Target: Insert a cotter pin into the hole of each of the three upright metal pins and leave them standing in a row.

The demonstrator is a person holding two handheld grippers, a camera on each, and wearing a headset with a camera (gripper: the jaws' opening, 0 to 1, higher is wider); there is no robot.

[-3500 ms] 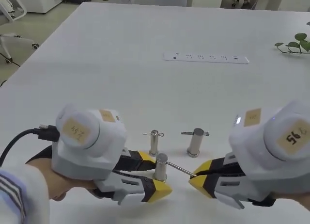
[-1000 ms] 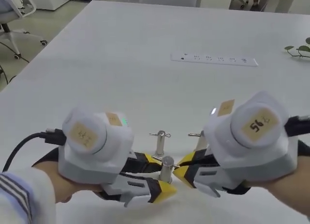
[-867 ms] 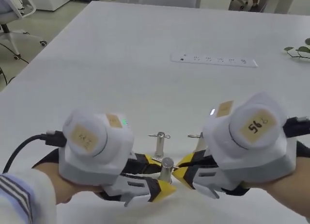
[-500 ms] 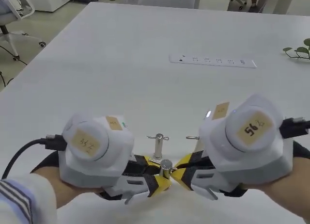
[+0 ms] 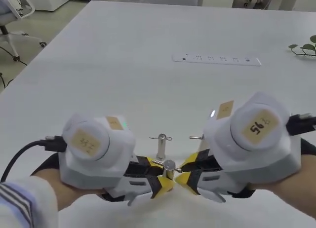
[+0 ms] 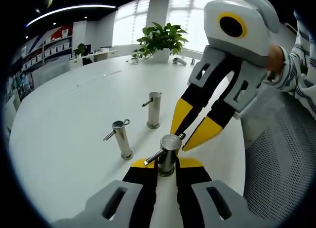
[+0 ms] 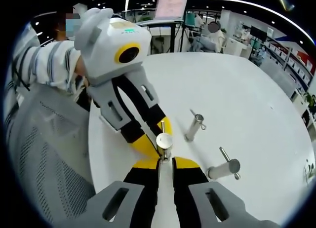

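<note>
The near metal pin [image 6: 168,154] stands upright on the white worktop [image 5: 148,65], at its near edge, between the tips of the two grippers. A cotter pin [image 6: 154,156] passes through the hole under its head and sticks out on both sides.

The left gripper [image 6: 168,163] comes in from the left. Its fingers [image 6: 143,181] are drawn in against the lower shaft of the near metal pin and clasp it. The right gripper [image 7: 165,162] comes in from the right, tip to tip with the left one. Its fingers [image 7: 185,176] are closed to a thin slit, and they seem to pinch the right end of the cotter pin.

Just beyond, a second metal pin [image 5: 161,148] stands upright with its own cotter pin crosswise through the top. A third metal pin [image 6: 154,108] stands to the right of it, also pinned; in the head view the right gripper hides most of it.

Far across the worktop lies a white power strip [image 5: 216,59], and a leafy plant [image 5: 303,48] shows at the far right edge.
</note>
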